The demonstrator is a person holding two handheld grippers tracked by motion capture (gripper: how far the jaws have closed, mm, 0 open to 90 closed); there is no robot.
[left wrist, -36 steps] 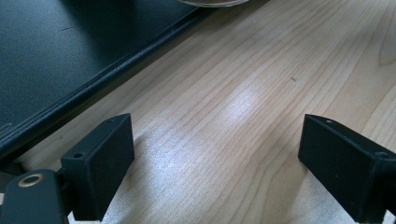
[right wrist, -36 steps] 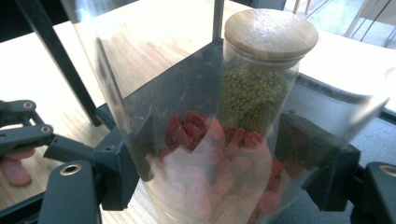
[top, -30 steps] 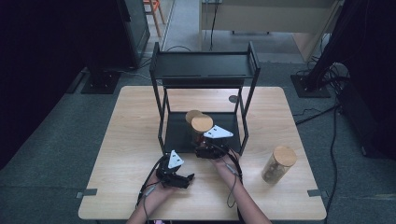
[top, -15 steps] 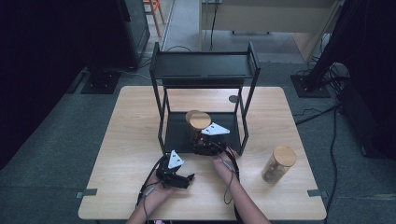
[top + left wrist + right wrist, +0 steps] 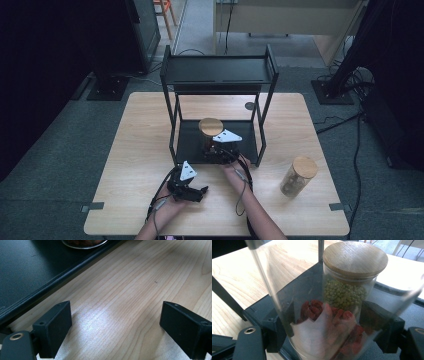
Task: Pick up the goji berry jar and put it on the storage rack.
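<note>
My right gripper (image 5: 332, 325) is shut on a clear glass jar of red dried fruit (image 5: 324, 322), which stands on the black lower shelf (image 5: 309, 282) of a rack. Right behind it stands a jar of green peas (image 5: 347, 290) with a bamboo lid. From above, my right gripper (image 5: 214, 150) sits at the shelf's front edge, and one wooden lid (image 5: 211, 126) shows just beyond it. My left gripper (image 5: 197, 191) rests open on the table in front of the rack. Its jaws (image 5: 115, 327) hold nothing, over bare wood.
The black two-tier rack (image 5: 217, 70) stands mid-table, its posts flanking the lower shelf (image 5: 192, 142). A third wooden-lidded jar (image 5: 298, 175) stands at the front right of the table (image 5: 140, 140). In the left gripper view the rack's base edge (image 5: 50, 282) runs diagonally.
The right gripper has carried its jar a little deeper onto the lower shelf; two lids seen apart a second ago now show as one. The left gripper has stayed put.
</note>
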